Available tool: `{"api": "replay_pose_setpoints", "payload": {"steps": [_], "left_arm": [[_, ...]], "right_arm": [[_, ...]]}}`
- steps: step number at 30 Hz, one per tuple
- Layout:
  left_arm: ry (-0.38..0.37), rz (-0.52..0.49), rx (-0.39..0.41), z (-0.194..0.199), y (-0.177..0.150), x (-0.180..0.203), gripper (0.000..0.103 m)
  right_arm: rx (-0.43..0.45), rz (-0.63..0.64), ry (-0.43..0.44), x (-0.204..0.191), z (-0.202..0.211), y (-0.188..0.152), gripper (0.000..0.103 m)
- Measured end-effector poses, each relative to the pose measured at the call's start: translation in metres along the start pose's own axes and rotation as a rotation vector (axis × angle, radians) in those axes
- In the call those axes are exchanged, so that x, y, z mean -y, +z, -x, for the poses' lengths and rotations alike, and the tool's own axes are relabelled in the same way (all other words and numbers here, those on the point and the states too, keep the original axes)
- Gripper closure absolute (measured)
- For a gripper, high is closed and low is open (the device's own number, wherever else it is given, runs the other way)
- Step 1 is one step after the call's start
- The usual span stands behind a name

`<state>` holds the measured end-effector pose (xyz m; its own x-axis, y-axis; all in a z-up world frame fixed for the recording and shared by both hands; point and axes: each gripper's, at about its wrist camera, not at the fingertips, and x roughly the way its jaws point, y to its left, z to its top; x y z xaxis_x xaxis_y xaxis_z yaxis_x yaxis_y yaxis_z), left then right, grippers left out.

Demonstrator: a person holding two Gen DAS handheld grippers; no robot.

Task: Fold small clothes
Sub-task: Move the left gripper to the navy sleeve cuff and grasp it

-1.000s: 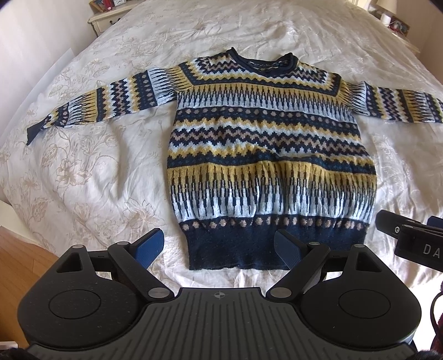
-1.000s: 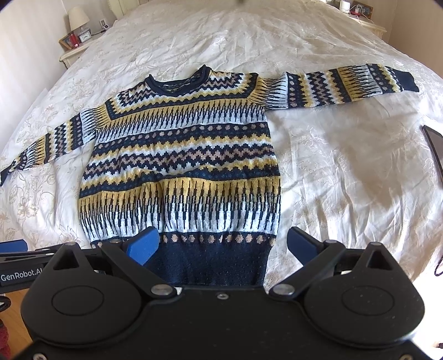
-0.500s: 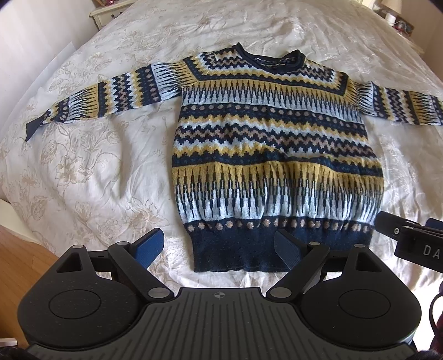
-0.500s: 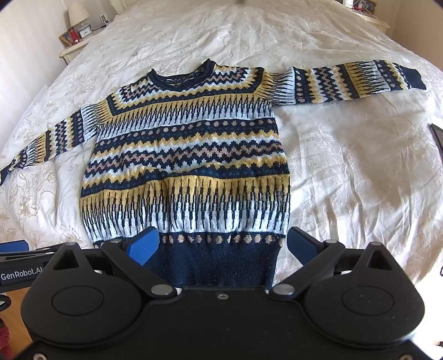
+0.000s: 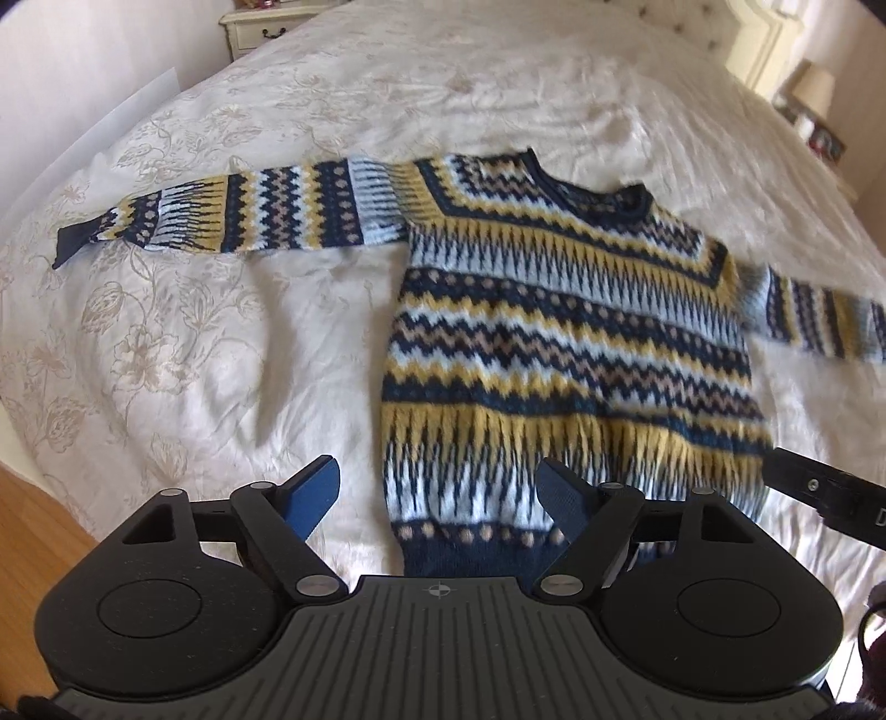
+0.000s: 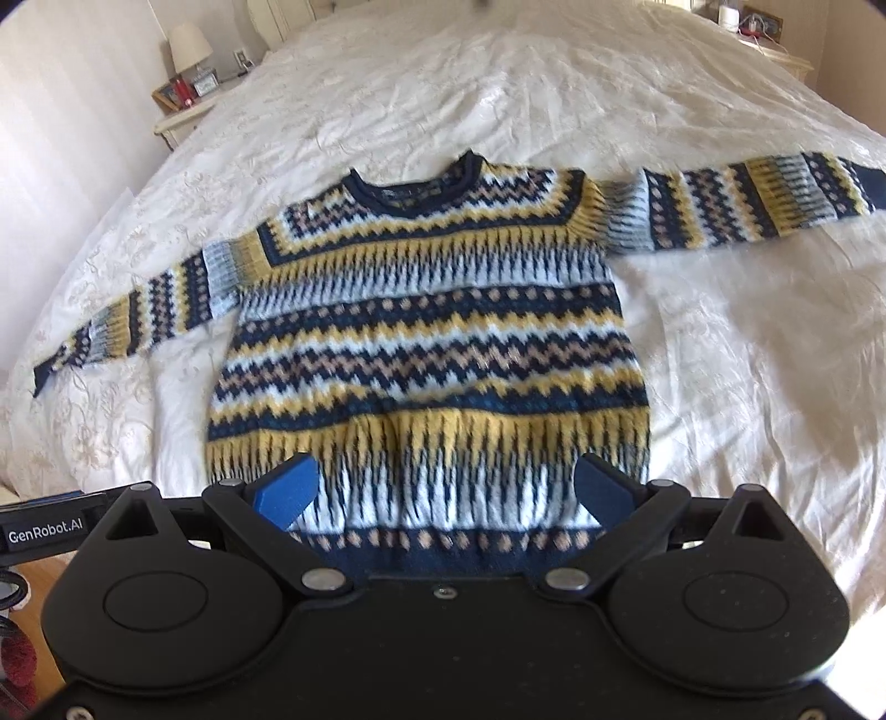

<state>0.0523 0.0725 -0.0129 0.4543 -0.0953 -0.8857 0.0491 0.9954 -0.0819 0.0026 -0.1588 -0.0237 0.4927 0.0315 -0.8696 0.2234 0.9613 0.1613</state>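
Note:
A small knitted sweater (image 5: 559, 343) with navy, yellow, pale blue and tan patterns lies flat, front up, on the bed, both sleeves spread out sideways; it also shows in the right wrist view (image 6: 426, 354). My left gripper (image 5: 437, 493) is open and empty, hovering over the hem's left corner. My right gripper (image 6: 443, 490) is open and empty, hovering over the lower part of the sweater near the hem. The left sleeve (image 5: 221, 221) points left, the right sleeve (image 6: 747, 205) points right.
The bed has a cream floral bedspread (image 5: 166, 360). A nightstand (image 5: 260, 27) stands at the far left; another nightstand with a lamp (image 6: 188, 50) is on the opposite side. Wooden floor (image 5: 33, 515) shows beside the bed's near edge.
Both grippers have moved forward over the sweater's hem. The left wrist view has swung left, so the left sleeve now sits more central. Both grippers stay open.

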Motion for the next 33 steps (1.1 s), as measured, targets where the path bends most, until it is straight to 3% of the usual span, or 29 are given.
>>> {"api": "replay_pose_setpoints", "payload": {"steps": [5,8,14,20,28,33], "left_arm": [[-0.097,0.061,0.030,-0.016,0.030,-0.037,0.025],[-0.117,0.084,0.039,-0.029,0.048,-0.060,0.025],[-0.057,0.104,0.086,-0.053,0.081,-0.111,0.025],[0.017,0.190,0.110,-0.076,0.110,-0.181,0.025],[0.101,0.276,0.127,-0.109,0.141,-0.259,0.025],[0.119,0.311,0.133,-0.134,0.156,-0.291,0.025]], "right_arm": [[0.091,-0.003,0.048,-0.015,0.000,0.026,0.004],[0.162,0.027,0.052,-0.028,-0.003,0.044,0.004],[0.310,0.062,0.072,-0.055,-0.009,0.074,0.001],[0.453,0.105,0.068,-0.085,-0.018,0.090,0.000],[0.388,0.135,0.024,-0.116,-0.042,0.103,0.001],[0.292,0.110,0.026,-0.126,-0.062,0.107,0.001]]}}
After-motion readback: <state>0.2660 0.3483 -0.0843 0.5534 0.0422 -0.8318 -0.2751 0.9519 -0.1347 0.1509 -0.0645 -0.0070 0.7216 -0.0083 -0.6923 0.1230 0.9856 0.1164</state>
